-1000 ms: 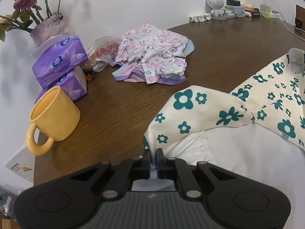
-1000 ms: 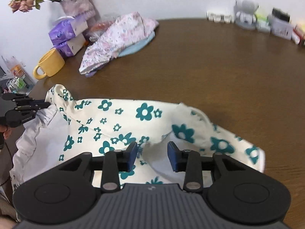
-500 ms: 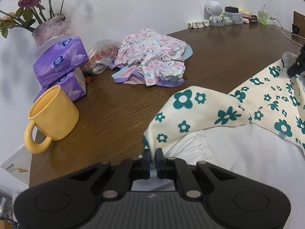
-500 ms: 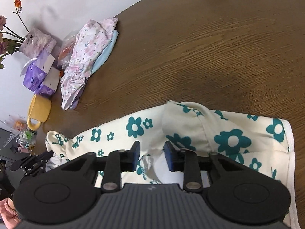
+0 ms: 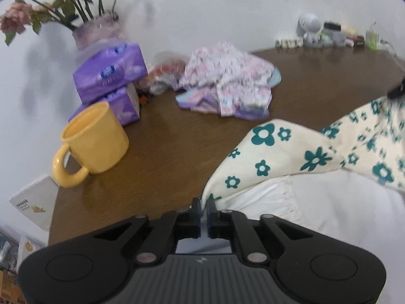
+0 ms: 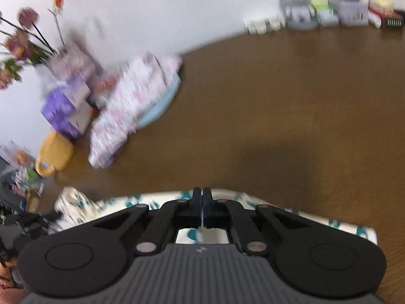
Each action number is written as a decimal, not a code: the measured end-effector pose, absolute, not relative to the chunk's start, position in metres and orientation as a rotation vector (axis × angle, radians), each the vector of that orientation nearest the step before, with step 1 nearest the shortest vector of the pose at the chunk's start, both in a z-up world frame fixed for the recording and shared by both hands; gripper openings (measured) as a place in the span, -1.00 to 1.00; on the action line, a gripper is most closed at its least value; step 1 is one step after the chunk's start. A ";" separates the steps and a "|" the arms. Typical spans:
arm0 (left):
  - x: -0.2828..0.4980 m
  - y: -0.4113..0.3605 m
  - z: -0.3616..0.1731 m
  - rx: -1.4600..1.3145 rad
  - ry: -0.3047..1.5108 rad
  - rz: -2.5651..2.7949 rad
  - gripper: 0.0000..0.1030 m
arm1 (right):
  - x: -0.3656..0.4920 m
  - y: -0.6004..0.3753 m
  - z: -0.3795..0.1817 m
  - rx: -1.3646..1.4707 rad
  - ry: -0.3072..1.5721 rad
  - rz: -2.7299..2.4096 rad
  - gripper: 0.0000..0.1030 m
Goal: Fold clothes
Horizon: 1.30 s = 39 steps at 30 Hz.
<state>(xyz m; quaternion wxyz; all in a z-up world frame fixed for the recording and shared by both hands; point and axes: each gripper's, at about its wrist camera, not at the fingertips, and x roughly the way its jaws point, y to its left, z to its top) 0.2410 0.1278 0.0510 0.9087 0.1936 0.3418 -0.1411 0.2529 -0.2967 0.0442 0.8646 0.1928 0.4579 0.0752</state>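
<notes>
Left claw (image 5: pixel 204 206): still pinched on a corner of the garment (image 5: pixel 291 149), as a second ago.
Right claw (image 6: pixel 202 197): was wide over the cloth, now closed tight on the garment's (image 6: pixel 329 221) edge.
Garment: cream with teal flowers, spread on the near desk (image 5: pixel 177 139) between the two claws, white inner side up.
Pile (image 5: pixel 227 81): pink floral clothes, unmoved at the far side.
Mug (image 5: pixel 93 141): yellow, unmoved beside the tissue packs (image 5: pixel 111 73).
Right view: blurred now.
</notes>
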 end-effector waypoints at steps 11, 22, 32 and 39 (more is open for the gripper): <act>0.234 0.049 0.068 0.638 0.597 -0.592 0.12 | 0.256 -0.301 0.030 0.479 1.046 0.135 -0.55; 0.280 0.023 0.046 0.676 0.779 -0.560 -0.96 | 0.273 -0.252 0.058 0.038 1.001 0.131 -0.95; 0.288 0.027 0.049 0.592 0.782 -0.475 -0.79 | 0.290 -0.242 0.053 -0.040 1.000 0.137 -0.90; 0.262 0.041 0.063 0.536 0.717 -0.474 -0.32 | 0.235 -0.282 0.097 0.023 0.871 0.136 -0.28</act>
